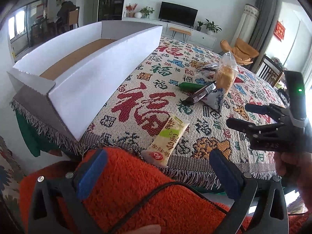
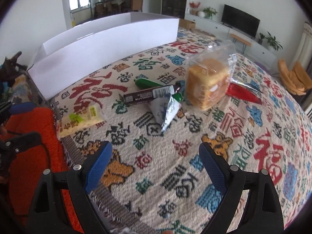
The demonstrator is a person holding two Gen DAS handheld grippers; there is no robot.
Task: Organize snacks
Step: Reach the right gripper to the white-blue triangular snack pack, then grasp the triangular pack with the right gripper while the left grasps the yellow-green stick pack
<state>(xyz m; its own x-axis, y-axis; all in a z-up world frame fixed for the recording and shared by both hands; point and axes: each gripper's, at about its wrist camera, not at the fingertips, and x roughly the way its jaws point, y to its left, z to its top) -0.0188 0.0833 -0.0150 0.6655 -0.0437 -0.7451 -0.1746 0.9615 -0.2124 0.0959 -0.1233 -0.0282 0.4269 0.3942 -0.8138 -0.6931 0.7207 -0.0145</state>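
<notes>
A long white cardboard box stands open at the table's far left. Snacks lie on the patterned cloth: a cream and green packet at the near edge, a dark chocolate bar, a green sausage, a silver-blue pouch, a bagged cake and a red packet. My left gripper is open and empty over an orange sleeve. My right gripper is open and empty above the cloth.
The table is covered by a woven cloth with a fringed near edge. An orange fuzzy sleeve lies at the near left. More wrapped snacks lie behind the cake. A TV unit and chairs stand beyond.
</notes>
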